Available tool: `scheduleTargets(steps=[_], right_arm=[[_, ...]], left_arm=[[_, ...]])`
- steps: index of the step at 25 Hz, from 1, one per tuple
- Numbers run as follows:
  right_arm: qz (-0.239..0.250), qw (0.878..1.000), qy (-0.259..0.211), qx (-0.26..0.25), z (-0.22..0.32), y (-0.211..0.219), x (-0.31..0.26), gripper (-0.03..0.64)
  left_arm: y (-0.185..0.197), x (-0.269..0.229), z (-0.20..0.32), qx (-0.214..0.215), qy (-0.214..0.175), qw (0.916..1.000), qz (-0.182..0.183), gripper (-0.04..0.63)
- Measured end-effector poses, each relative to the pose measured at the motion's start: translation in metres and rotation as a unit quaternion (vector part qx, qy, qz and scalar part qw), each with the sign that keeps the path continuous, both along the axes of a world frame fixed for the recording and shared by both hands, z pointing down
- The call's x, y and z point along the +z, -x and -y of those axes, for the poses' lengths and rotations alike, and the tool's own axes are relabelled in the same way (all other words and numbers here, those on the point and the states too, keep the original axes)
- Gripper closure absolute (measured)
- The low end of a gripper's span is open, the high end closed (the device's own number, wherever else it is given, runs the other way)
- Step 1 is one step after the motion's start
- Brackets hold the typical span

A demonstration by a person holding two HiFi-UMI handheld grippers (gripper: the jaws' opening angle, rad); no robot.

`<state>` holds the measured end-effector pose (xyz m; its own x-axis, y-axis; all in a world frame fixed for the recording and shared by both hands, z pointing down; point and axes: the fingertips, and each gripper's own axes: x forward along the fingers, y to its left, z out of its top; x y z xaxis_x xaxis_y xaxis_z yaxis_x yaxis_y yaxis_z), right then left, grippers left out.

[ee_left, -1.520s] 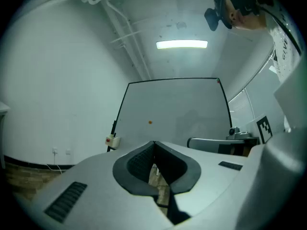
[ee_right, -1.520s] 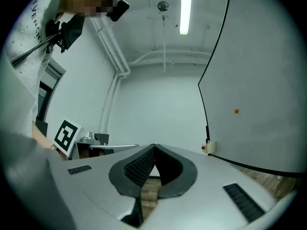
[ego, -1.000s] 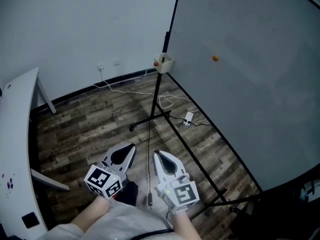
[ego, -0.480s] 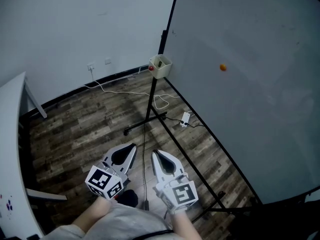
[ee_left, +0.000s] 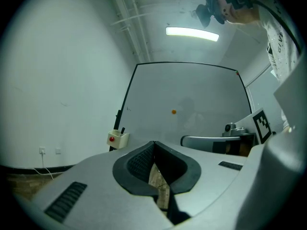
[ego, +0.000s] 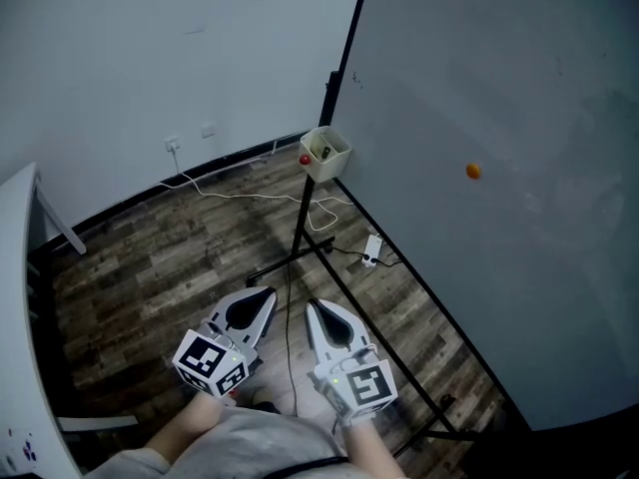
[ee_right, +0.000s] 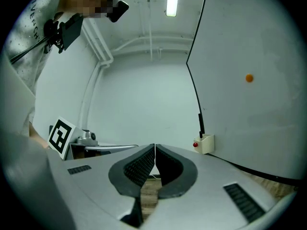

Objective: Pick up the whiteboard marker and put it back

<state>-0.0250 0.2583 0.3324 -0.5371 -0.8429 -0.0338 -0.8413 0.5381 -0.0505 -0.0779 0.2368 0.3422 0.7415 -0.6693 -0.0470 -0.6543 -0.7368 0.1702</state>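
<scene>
A small cream holder box hangs at the left edge of the whiteboard, with a red knob on its side. A dark marker pokes up out of the box. In the right gripper view the same box sits right of centre. My left gripper and right gripper are side by side, low in the head view, well short of the box. Both point level at the board. The left gripper is shut with nothing in it, and so is the right gripper.
An orange dot sticks on the board face. The board's black stand legs spread over the wooden floor. A white cable and power strip lie by them. A white table runs along the left edge.
The holder box and orange dot have slid lower and to the right in the head view. The table has drifted out to the left. Both grippers keep their side-by-side pose, shut.
</scene>
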Motion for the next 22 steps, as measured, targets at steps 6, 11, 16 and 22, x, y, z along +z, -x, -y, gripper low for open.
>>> scheduleTargets(steps=[6,11,16,22], right_arm=[[-0.018,1.000,0.011,0.002,0.041,0.018,0.010,0.597],[-0.032,0.999,0.021,0.000,0.054,0.025,0.014,0.597],[-0.030,0.999,0.025,0.005,0.058,0.021,0.016,0.597],[-0.040,0.999,0.021,0.002,0.076,0.021,0.012,0.597]], left_arm=[[0.015,0.006,0.041,-0.001,0.002,1.0000,-0.002,0.580],[0.023,0.013,0.054,-0.008,0.012,0.9998,-0.011,0.580],[0.019,0.017,0.060,-0.003,0.014,0.9998,-0.014,0.580],[0.019,0.015,0.076,-0.003,0.016,0.9997,-0.017,0.580]])
